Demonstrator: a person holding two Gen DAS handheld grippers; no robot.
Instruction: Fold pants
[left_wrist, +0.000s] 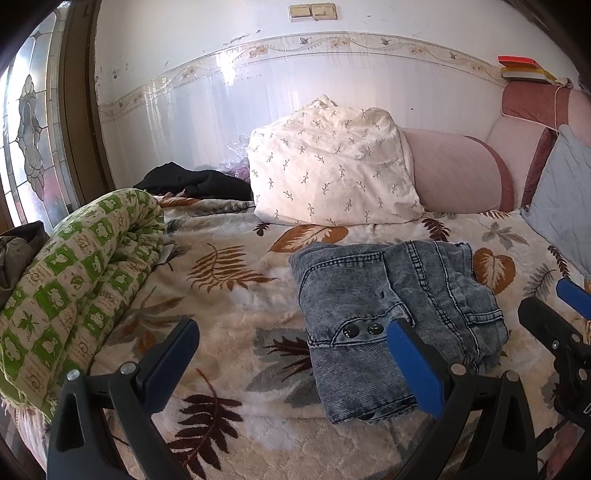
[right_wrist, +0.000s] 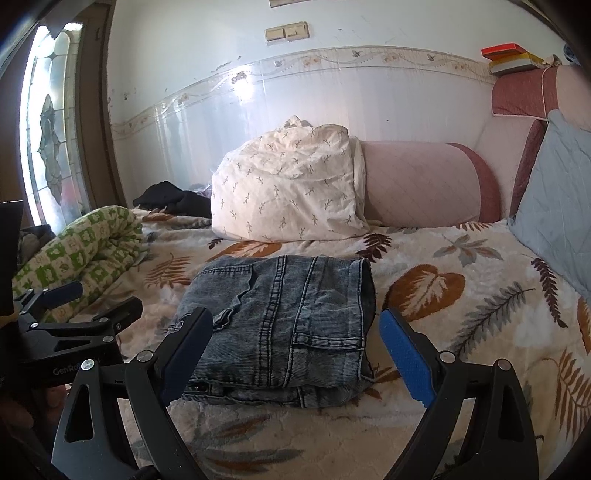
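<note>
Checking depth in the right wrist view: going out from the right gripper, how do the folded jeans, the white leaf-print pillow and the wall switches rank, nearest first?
From the right gripper:
1. Folded jeans, on the blanket just ahead, between the open fingers.
2. White leaf-print pillow, behind the jeans, by the wall.
3. Wall switches, high on the wall, farthest.

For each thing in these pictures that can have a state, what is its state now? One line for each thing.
jeans: folded into a compact stack, lying on the bed blanket
left gripper: open, holding nothing
right gripper: open, holding nothing
green quilt: rolled up
white pillow: leaning against the pink bolster
black garment: crumpled, unfolded
</note>
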